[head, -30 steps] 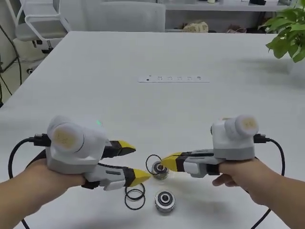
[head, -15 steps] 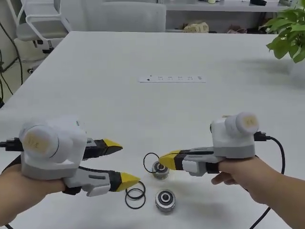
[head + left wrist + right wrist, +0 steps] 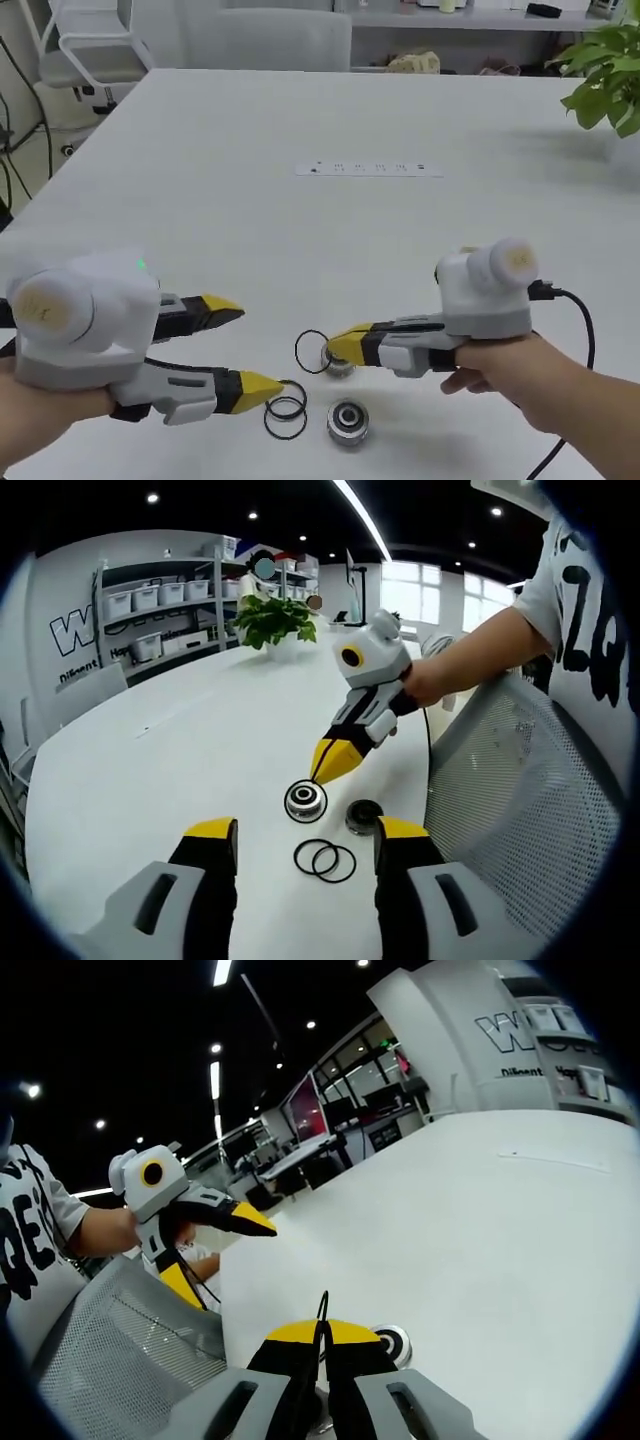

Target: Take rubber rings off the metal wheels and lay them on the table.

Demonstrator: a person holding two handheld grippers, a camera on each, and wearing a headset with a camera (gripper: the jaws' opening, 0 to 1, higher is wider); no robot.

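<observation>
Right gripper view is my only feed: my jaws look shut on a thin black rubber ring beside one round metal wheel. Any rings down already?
Observer: Yes. Besides your held ring, two loose black rubber rings lie overlapping on the white table.
Operator: Another wheel?
Observer: A second round metal wheel sits just right of those rings in the head view.
Operator: Where's the left gripper working?
Observer: The left gripper has one yellow tip close beside the loose rings.

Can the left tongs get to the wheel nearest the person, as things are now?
Probably yes. The left tongs are open, and the near wheel lies free on the table, with only two loose rings flat in between. The right tongs hold a ring at the far wheel, aside.
</observation>
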